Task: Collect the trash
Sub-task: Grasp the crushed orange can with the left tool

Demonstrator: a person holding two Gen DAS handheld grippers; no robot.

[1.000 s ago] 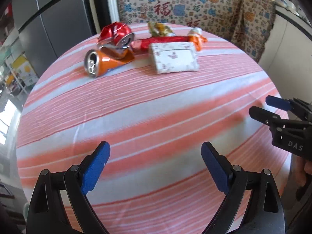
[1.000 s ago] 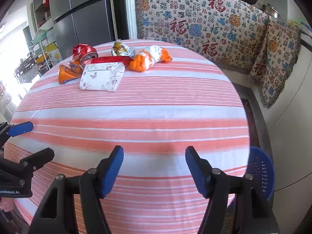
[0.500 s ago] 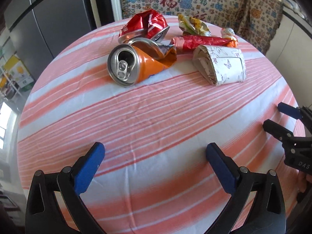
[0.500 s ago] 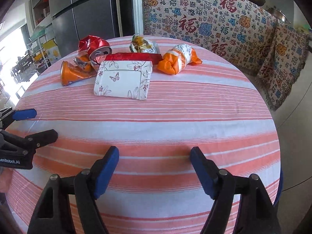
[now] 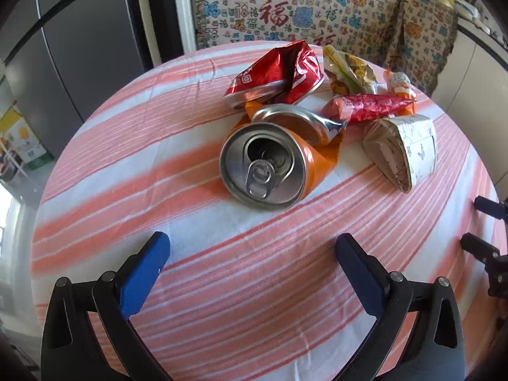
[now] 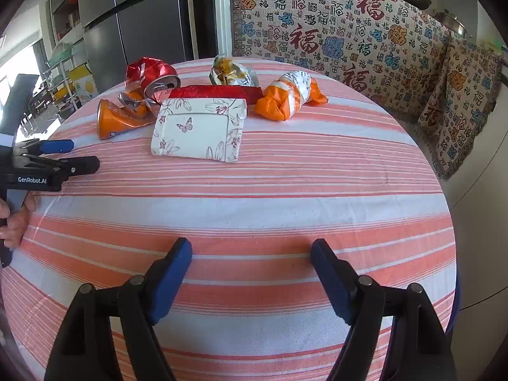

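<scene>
A crushed orange can lies on its side, top facing my open, empty left gripper, which is a short way in front of it. Behind it lie a crushed red can, a yellow wrapper, a red wrapper, an orange-white wrapper and a flattened butterfly-print carton. My right gripper is open and empty over the near table, well short of the carton, the orange can and the orange-white wrapper.
The trash sits at the far side of a round table with a striped orange-white cloth. A grey fridge and a patterned hanging cloth stand behind it. The left gripper shows in the right wrist view.
My left gripper has moved forward toward the orange can, which now looks much larger. My right gripper has also moved forward toward the trash. Both stayed open.
</scene>
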